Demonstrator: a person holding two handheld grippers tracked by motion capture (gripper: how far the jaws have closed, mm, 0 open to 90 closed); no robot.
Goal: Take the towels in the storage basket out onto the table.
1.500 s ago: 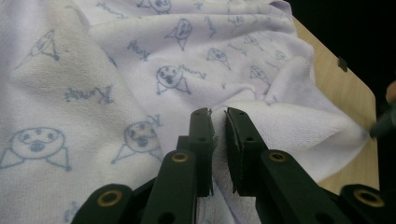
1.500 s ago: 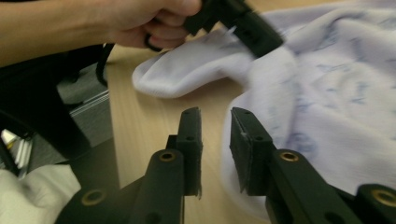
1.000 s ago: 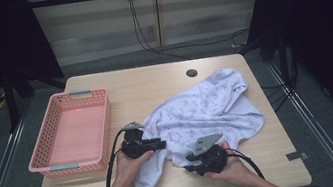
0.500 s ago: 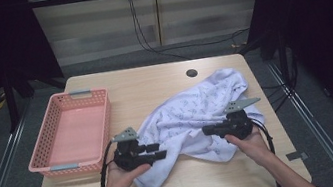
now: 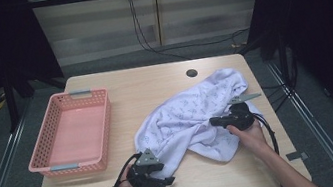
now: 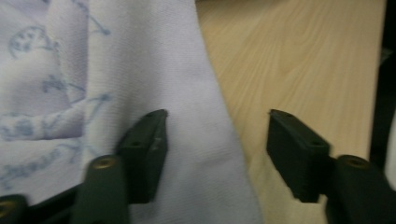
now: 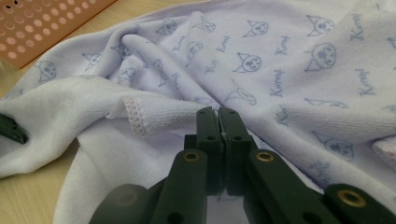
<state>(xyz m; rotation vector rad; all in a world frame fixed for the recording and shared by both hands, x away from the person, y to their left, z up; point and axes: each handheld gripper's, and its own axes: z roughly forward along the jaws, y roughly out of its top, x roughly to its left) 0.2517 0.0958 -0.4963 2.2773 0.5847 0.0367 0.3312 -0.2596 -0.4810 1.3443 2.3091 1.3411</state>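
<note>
A pale lilac towel (image 5: 188,115) with small blue prints lies crumpled across the right half of the wooden table (image 5: 152,80). My left gripper (image 5: 167,177) sits near the front edge at the towel's lower left corner. In the left gripper view its jaws (image 6: 217,121) stand apart and have just been opening. The towel's edge (image 6: 140,70) lies under and between them, and no pad presses on it. My right gripper (image 5: 213,121) rests on the towel's right part, pointing left. Its jaws (image 7: 218,112) are shut, with a thin fold of the towel (image 7: 280,70) pinched between them.
A pink perforated basket (image 5: 49,167) stands empty on the table's left side; its corner (image 7: 37,23) appears beyond the towel. A dark round hole (image 5: 191,73) is in the tabletop at the back. Cables trail from both grippers toward the front edge.
The right gripper went right and away from the front edge, drawing the towel with it. The left gripper slid back toward the front edge and its jaws spread apart.
</note>
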